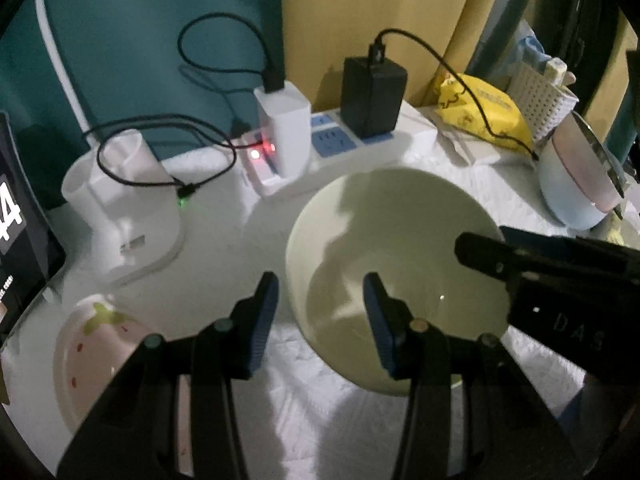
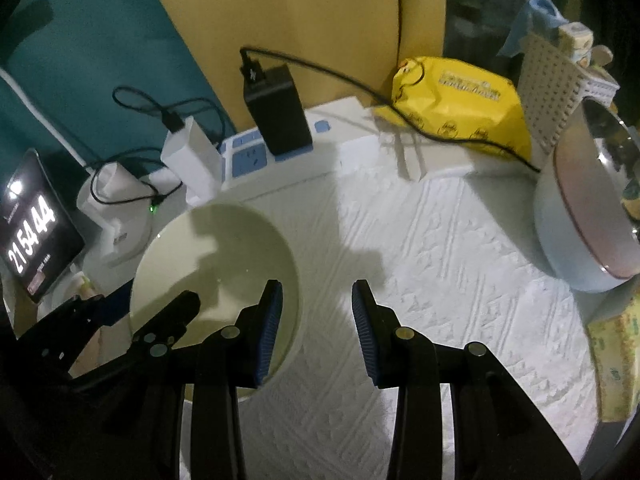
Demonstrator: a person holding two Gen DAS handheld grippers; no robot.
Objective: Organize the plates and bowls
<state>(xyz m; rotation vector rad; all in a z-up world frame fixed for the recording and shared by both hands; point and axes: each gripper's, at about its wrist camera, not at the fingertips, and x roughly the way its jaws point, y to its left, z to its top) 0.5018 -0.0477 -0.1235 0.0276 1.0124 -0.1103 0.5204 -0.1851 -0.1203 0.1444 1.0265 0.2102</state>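
Note:
A pale green bowl (image 1: 400, 220) sits on the white patterned cloth (image 2: 440, 260). My left gripper (image 1: 321, 278) is open and straddles the bowl's left rim, one blue pad outside the wall and one inside, neither pressing. My right gripper (image 2: 317, 285) is open across the opposite rim, its left pad over the bowl (image 2: 208, 240) and its right pad over the cloth. Each gripper shows in the other's view: the right gripper (image 1: 480, 244) at the bowl's right edge, the left gripper (image 2: 136, 302) at its left edge. A pink strawberry-print dish (image 1: 92, 340) lies at the lower left.
A power strip (image 1: 332, 140) with a white charger (image 1: 286, 128), a black charger (image 1: 372, 92) and loose cables runs along the back. A white dock (image 1: 120, 200) stands left, a clock display (image 2: 32, 232) beyond it. A yellow packet (image 2: 460, 100), a perforated basket (image 2: 556, 92) and a lidded pot (image 2: 580, 216) crowd the right.

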